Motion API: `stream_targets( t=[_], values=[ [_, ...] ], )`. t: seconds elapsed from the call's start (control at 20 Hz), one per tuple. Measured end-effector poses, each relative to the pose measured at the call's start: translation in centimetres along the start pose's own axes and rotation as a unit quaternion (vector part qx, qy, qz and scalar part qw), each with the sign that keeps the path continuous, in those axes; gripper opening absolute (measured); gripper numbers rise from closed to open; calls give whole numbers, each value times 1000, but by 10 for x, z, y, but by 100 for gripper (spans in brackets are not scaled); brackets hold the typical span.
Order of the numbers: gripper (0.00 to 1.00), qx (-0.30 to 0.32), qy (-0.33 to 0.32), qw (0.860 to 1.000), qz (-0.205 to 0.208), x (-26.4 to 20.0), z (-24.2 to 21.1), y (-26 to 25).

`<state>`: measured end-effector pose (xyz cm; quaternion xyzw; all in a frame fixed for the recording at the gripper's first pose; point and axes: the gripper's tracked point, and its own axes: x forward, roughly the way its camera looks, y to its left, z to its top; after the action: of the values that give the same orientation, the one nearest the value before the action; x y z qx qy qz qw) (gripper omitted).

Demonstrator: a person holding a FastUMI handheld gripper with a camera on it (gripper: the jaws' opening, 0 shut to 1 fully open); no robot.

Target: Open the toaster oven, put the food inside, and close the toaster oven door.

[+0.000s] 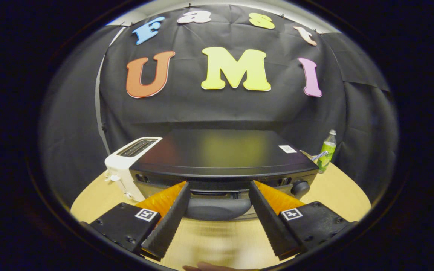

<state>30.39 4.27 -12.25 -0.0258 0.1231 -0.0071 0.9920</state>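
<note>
We see a black toaster oven (220, 152) with a grey door handle (218, 209) and black knob (300, 188), a white toaster (124, 165) with dark slots, a green bottle (326, 151) with a pale cap, and a light wood-toned counter (337, 195)

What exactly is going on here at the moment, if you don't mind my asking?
A person is holding a handheld gripper up to a black toaster oven on a wooden table. The fingers are spread open on either side of the oven's door handle, not yet pressing on it, and the door looks closed. A white toaster stands beside the oven on one side, a green bottle on the other.
</note>
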Motion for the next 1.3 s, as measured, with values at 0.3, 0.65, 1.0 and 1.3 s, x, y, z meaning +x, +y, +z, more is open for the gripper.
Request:
stream_targets(
  t=[0.3,0.65,1.0,1.3],
  values=[
    [100,1,21,1000,4,-29,-36,1],
    [100,-9,23,1000,-7,-55,-77,1],
    [100,-6,76,997,-7,-59,-121,-1],
    [100,24,139,990,-2,-57,-167,0]
  ],
)
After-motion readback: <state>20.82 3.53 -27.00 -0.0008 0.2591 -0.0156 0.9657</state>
